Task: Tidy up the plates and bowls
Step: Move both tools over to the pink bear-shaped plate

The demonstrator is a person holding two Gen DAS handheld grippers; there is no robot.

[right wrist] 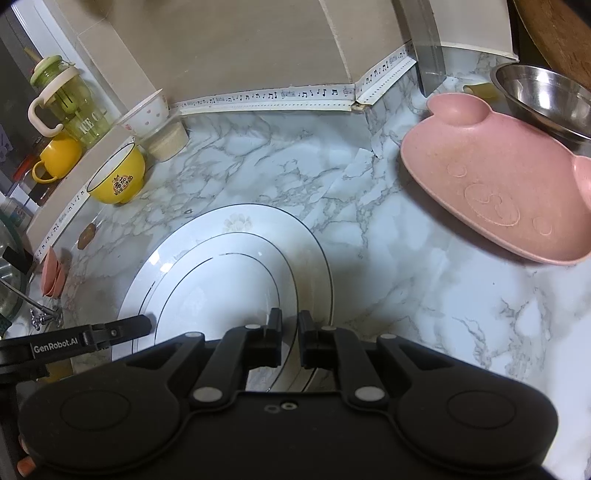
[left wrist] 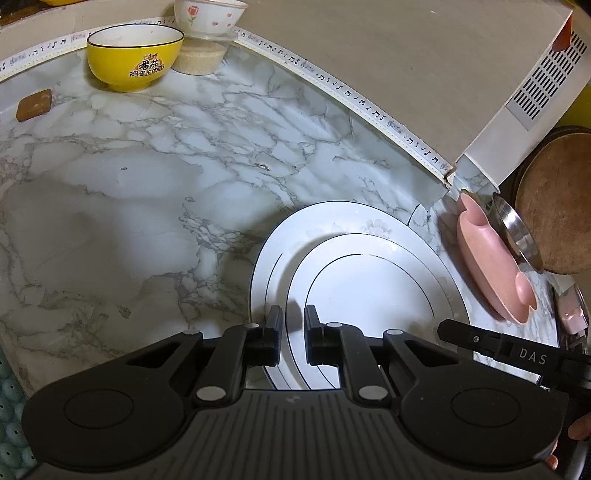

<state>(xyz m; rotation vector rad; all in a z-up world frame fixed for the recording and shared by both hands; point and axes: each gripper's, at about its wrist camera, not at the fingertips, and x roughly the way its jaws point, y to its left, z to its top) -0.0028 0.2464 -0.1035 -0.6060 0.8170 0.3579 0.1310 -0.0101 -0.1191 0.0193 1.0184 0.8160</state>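
Plates for sorting sit stacked on the marble-patterned desk (left wrist: 147,184): an upper plate (left wrist: 369,288) with thin black rings rests inside a wider lower plate (left wrist: 332,218) with a dark rim and a faint flower print. The pair lies near the pink dish (right wrist: 480,177) but does not touch it

The left gripper (left wrist: 293,325) has its jaws drawn almost together on the upper plate's rim, on the side away from the pink dish. The right gripper (right wrist: 290,328) has its jaws equally narrow on the rim facing the pink dish. Each appears to pinch the thin edge between its pads, and both point steeply down at the desk

Holding opposite edges would keep a wide, shallow plate level and stop it tipping, which a single pinch on a slick glazed rim could not be trusted to do. Whether the upper plate is being set down or about to be lifted cannot be read from this moment

A steel bowl (right wrist: 546,99) stands tight against the pink dish's far edge, apparently overlapping it. Well apart from the pink dish, along the wall strip, a yellow bowl (left wrist: 135,59) stands upright. Just beyond it, a floral bowl (left wrist: 210,16) is perched on a clear tub (left wrist: 201,57). The bowls look not yet gathered, so the sorting seems only partly done
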